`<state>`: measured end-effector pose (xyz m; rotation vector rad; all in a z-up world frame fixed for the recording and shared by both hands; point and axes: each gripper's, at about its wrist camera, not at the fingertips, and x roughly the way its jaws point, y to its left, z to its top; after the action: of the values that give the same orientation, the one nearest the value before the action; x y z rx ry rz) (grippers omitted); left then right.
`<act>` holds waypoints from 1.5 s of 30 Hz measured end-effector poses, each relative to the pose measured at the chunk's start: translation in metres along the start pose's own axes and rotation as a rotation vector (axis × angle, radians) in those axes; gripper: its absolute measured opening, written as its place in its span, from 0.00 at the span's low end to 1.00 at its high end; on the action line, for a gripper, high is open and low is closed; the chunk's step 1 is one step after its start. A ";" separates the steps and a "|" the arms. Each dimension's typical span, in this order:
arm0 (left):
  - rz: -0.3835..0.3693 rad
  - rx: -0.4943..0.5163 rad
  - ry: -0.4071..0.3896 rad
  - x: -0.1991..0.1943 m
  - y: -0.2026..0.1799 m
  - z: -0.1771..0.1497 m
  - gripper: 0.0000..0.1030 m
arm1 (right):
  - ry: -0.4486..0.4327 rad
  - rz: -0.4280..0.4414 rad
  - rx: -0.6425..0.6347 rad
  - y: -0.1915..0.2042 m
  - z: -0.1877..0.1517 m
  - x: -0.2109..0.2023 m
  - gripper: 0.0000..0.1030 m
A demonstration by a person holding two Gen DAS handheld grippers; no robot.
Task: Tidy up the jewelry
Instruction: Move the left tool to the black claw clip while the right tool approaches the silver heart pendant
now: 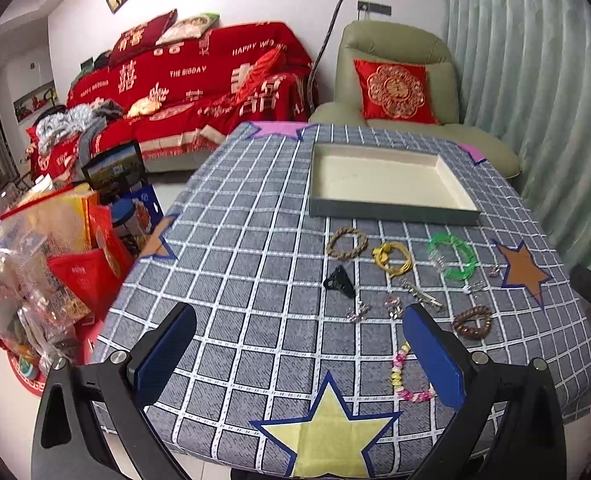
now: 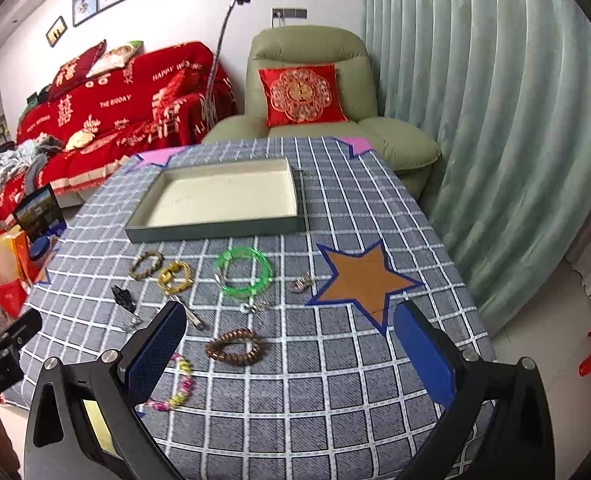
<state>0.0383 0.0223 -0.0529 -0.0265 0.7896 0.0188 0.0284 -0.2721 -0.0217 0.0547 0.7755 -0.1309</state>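
Both tools hover above the near edge of the bench covered in a grey checked cloth (image 1: 255, 240), pointing toward its far side. The left tool (image 1: 299, 354) has its blue-padded jaws spread wide, holding nothing; likewise the right tool (image 2: 291, 354). The jewelry lies loose on the cloth: a green translucent plastic bangle (image 2: 244, 270), a brown wooden bead bracelet (image 2: 234, 347), a yellow cord bracelet (image 1: 391, 258). Beyond them sits the shallow rectangular grey tray with cream lining (image 1: 391, 213), empty.
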 end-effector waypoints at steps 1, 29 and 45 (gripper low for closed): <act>-0.008 -0.006 0.020 0.006 0.000 0.001 1.00 | 0.010 -0.001 0.002 -0.002 -0.001 0.003 1.00; -0.158 -0.009 0.269 0.156 -0.023 0.020 0.85 | 0.340 0.029 0.075 -0.032 0.004 0.176 0.87; -0.144 0.075 0.247 0.163 -0.043 0.021 0.42 | 0.303 0.008 -0.017 -0.003 0.011 0.192 0.27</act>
<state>0.1692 -0.0188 -0.1530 -0.0148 1.0336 -0.1533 0.1711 -0.2952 -0.1482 0.0619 1.0786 -0.1099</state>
